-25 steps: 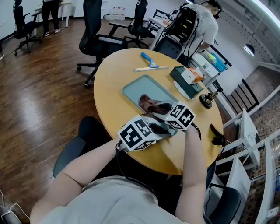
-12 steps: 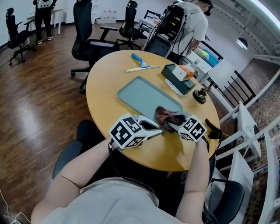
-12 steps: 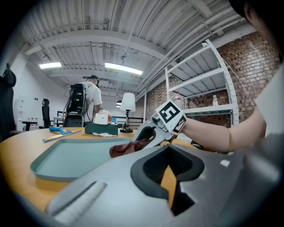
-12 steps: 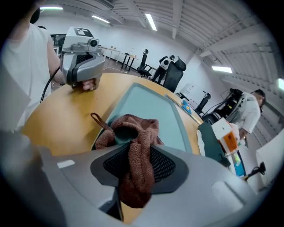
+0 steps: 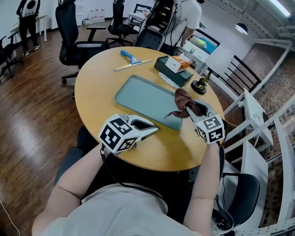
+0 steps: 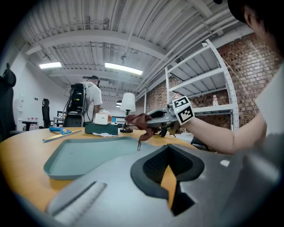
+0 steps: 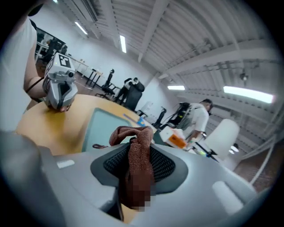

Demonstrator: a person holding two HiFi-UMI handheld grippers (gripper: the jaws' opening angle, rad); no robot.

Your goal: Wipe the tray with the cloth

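Brown and bunched, the cloth (image 5: 182,97) is gripped between the partly closed jaws of the right gripper (image 5: 188,107). It is held clear above the right end of the tray (image 5: 138,94), with a loose strand hanging toward the tray's corner. The left gripper (image 5: 156,130) is held at the near edge of the table (image 5: 92,83), just beside the tray, its jaws drawn together on nothing. Beyond the tray are laid a blue scraper (image 5: 130,56), a pale strip (image 5: 133,66) and a dark box (image 5: 171,73) topped by a small white carton (image 5: 177,63). The tray's near right corner is masked by cloth and gripper. The standing person (image 5: 184,14) is cut off at the frame's top. A small black object (image 5: 199,85) cannot be identified.
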